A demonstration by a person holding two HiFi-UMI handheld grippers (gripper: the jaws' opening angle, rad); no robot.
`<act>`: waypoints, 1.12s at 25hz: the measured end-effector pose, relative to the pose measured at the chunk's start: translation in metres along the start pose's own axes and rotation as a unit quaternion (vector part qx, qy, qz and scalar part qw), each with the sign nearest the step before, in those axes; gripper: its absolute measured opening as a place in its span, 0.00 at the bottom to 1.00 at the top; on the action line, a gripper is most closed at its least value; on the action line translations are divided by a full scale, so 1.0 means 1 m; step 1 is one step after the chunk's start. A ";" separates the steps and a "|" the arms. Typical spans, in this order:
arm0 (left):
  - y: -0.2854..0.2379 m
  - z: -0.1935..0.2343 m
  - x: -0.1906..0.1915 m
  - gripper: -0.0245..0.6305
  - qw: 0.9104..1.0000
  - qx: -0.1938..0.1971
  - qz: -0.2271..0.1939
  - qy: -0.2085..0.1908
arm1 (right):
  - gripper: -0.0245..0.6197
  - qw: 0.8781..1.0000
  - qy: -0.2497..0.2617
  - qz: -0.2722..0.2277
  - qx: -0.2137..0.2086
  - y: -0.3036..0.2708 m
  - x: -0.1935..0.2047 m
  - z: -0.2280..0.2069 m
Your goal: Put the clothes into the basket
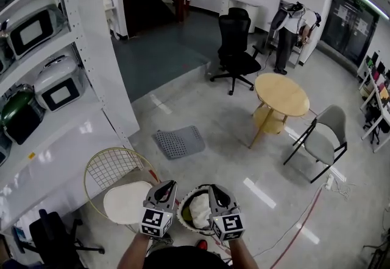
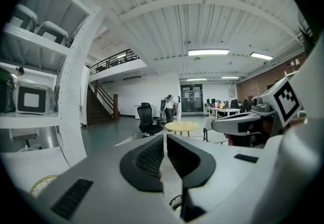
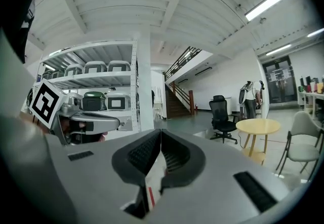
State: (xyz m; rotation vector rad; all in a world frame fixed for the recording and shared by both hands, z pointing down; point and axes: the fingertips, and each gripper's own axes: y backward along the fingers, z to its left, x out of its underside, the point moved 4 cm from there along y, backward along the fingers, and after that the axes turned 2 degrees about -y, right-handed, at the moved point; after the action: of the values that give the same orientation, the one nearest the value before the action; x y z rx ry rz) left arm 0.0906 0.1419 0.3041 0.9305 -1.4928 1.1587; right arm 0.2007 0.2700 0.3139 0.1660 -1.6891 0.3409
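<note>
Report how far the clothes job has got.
Done: white and yellowish clothes lie in the basket. In hand: nothing; left tongs and right tongs are shut and empty, above it. Left: no loose clothes show, only a grey mat on the floor.

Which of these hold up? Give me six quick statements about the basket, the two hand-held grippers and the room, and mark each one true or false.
1. The left hand-held gripper is shut and empty. True.
2. The right hand-held gripper grips a shirt. False: it is shut with nothing between its jaws.
3. The basket holds white cloth. True.
4. The round table is black. False: it is light wood.
5. Nobody else is in the room. False: a person stands at the back.
6. A grey mat lies on the floor. True.
</note>
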 end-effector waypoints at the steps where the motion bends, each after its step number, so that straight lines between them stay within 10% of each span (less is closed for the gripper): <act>1: 0.001 0.000 0.000 0.07 1.000 -0.001 0.000 0.000 | 0.08 1.000 0.001 0.001 -0.002 -0.001 0.000 0.001; 28: -0.008 0.012 0.004 0.07 1.000 -0.002 0.009 0.010 | 0.08 1.000 -0.014 0.015 -0.014 -0.019 0.004 0.005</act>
State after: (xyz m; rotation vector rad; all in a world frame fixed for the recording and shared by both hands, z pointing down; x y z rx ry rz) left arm 0.0948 0.1285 0.3089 0.9015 -1.4892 1.1733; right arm 0.2011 0.2513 0.3201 0.1253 -1.7241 0.3371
